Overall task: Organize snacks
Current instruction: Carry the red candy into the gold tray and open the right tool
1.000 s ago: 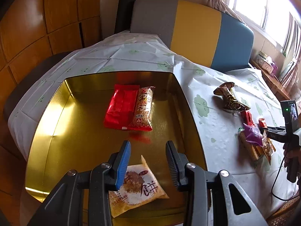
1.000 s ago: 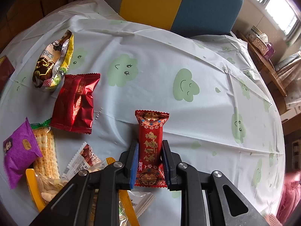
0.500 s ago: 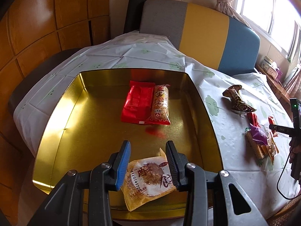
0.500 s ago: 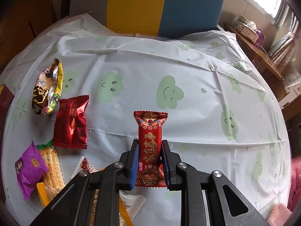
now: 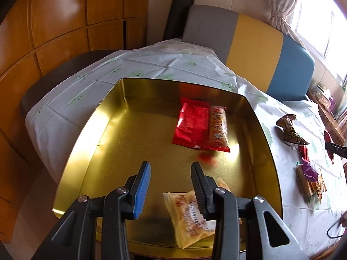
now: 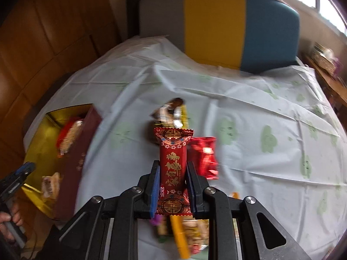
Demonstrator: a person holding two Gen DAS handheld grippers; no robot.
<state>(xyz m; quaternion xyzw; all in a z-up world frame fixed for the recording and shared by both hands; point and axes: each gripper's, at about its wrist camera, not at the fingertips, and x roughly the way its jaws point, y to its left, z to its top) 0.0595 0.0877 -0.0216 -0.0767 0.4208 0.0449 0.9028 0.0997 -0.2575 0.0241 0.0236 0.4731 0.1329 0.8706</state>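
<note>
- The right gripper (image 6: 171, 186) pinches a red snack bar with gold characters (image 6: 172, 162); its pads press on the wrapper's lower half and the top sticks up past the fingertips.
- Behind that bar on the cloud-print tablecloth (image 6: 249, 112) lie a shiny red packet (image 6: 205, 156) and a brown-and-yellow wrapper (image 6: 171, 112), both blurred.
- The left gripper (image 5: 171, 186) hangs spread over the gold tin tray (image 5: 91, 117), nothing between its jaws.
- A yellow snack packet (image 5: 188, 218) lies in the tray's near corner, under and partly behind the left gripper's right finger; whether it touches the finger is hard to tell.
- Farther in the tray, a red packet (image 5: 190, 123) and an orange snack bar (image 5: 218, 127) lie side by side, touching.
</note>
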